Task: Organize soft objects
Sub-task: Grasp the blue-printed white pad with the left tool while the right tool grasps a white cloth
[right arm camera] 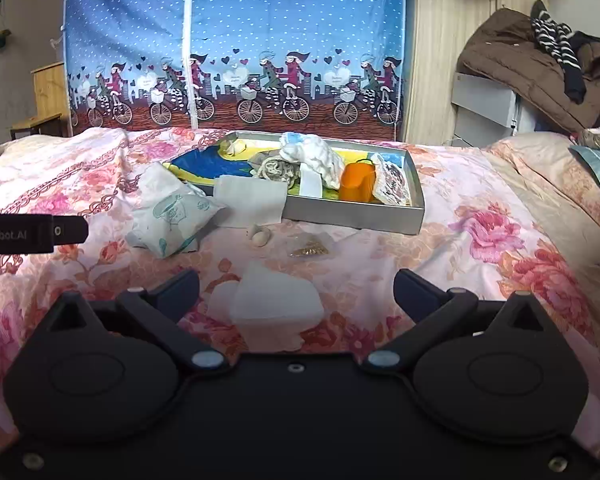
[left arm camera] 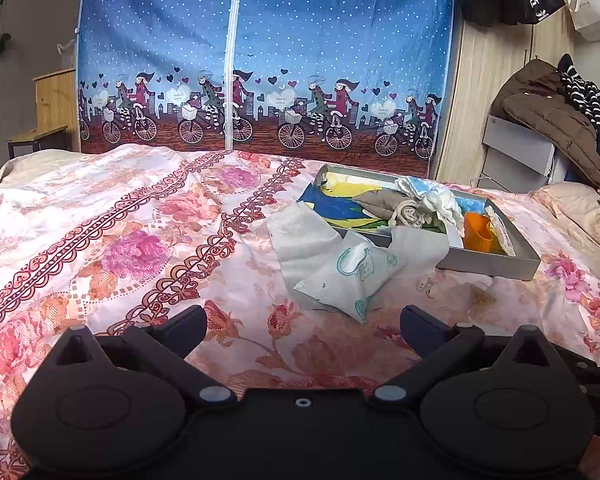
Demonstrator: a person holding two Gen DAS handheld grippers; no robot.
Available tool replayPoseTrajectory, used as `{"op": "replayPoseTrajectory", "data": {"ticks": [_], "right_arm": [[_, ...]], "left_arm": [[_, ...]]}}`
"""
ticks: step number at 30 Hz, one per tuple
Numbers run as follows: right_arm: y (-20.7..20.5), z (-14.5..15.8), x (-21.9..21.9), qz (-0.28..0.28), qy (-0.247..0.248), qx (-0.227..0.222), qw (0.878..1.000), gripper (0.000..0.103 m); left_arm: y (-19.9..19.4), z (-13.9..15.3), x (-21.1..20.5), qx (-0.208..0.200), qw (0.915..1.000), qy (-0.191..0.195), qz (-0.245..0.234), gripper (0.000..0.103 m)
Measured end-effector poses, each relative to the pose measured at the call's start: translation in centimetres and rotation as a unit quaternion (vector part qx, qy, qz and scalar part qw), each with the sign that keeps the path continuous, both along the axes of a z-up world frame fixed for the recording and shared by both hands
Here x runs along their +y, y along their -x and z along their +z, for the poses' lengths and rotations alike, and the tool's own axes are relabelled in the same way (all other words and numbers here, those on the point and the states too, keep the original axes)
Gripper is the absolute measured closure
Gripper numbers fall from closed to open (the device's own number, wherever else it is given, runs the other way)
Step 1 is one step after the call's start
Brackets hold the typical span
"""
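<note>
Left gripper (left arm camera: 302, 322): fingers apart, empty, above floral bed (left arm camera: 112, 240). Right gripper (right arm camera: 296, 286): fingers apart, empty. Grey tray (right arm camera: 352, 216) on bed holds orange cup (right arm camera: 356, 186) and cloths. Printed pouch (left arm camera: 348, 276) lies just beside the tray. Right view only: folded white cloth (right arm camera: 276, 304) on bed between its fingers.

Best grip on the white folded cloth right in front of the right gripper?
Take the white folded cloth at its raised top fold, coming straight down and forward with the right gripper, probably. It lies flat on the bedspread between the open jaws, bulkiest at the middle.
</note>
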State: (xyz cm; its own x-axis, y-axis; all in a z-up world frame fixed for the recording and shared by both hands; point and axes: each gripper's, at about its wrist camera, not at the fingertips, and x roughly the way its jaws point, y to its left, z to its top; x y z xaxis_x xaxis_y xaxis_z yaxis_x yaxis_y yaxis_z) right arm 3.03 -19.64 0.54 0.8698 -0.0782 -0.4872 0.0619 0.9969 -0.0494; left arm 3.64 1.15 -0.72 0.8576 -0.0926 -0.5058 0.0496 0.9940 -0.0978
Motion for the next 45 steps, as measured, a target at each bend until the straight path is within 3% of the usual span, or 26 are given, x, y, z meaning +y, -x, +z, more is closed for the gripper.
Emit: {"op": "replayPoseTrajectory", "data": {"ticks": [18,23,31,36,41,45], "right_arm": [[-2.4,-1.5,0.0,0.035,0.016,0.045,0.998,0.000],[-4.0,-2.0,-0.1,0.065,0.023,0.055,0.996,0.000],[-5.4,-3.3,0.0,0.086,0.014,0.076,0.993,0.000],[-5.9,-4.0,-0.1,0.102,-0.005,0.093,0.990,0.000],[-5.6,-4.0,0.0,0.115,-0.016,0.093,0.989,0.000],[-5.8,-4.0,-0.8,0.097,-0.037,0.093,0.990,0.000]], "left_arm": [[-2.2,-1.2,-0.2,0.022,0.9996,0.013,-0.009,0.001],[-4.6,-2.1,-0.2,0.054,0.9971,0.043,-0.031,0.001],[-10.5,-3.1,-1.5,0.045,0.9960,0.014,-0.076,0.001],[-13.2,-3.6,-2.9,0.034,0.9904,-0.021,-0.132,0.002],[-14.3,-4.1,-3.9,0.037,0.9765,-0.065,-0.202,0.014],[-14.9,-4.8,-4.3,0.058,0.9699,-0.080,-0.222,0.044]]}}
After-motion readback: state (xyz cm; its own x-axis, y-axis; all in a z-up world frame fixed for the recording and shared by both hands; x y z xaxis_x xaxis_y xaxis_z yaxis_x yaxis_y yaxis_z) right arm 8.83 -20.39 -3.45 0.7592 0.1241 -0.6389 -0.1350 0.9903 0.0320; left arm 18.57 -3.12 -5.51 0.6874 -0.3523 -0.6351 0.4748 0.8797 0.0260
